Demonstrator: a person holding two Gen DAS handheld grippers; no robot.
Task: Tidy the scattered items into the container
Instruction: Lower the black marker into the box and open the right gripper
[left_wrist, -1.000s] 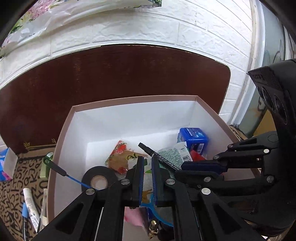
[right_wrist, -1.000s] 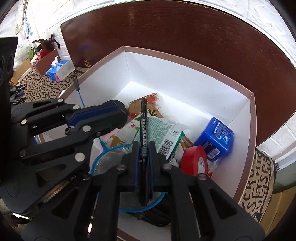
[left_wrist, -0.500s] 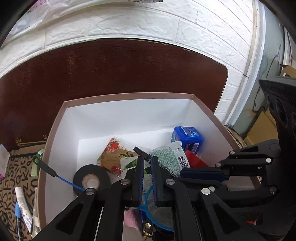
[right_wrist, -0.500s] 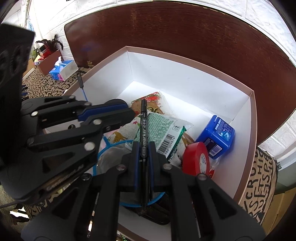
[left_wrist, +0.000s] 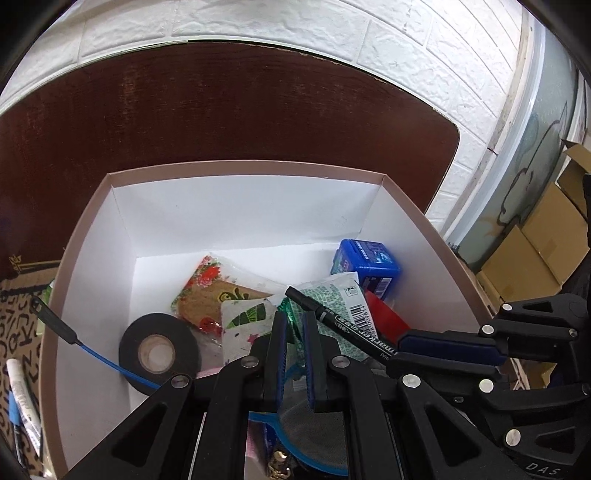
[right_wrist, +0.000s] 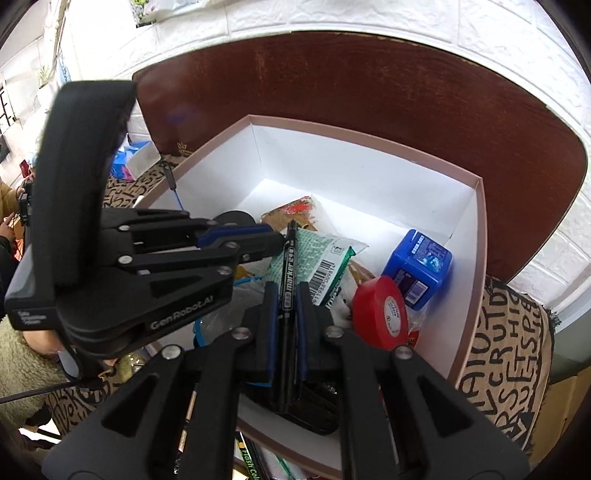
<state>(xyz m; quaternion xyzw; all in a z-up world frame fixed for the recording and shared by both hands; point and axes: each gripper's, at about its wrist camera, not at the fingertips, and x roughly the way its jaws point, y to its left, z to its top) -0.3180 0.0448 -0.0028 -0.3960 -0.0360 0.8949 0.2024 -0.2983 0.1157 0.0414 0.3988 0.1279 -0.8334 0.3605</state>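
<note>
fingers of your right gripper (right_wrist: 284, 295) clamp a black marker pen (right_wrist: 289, 266) above the white-lined pink cardboard box (left_wrist: 236, 206), tip pointing over a green-printed snack packet (left_wrist: 332, 299). your left gripper (left_wrist: 294, 343) hovers beside it, jaws narrow, holding nothing. a black tape roll (left_wrist: 159, 350) lies inside.

White brick wall (left_wrist: 424, 74), cardboard boxes (left_wrist: 532, 258), patterned cloth (right_wrist: 509, 354).
</note>
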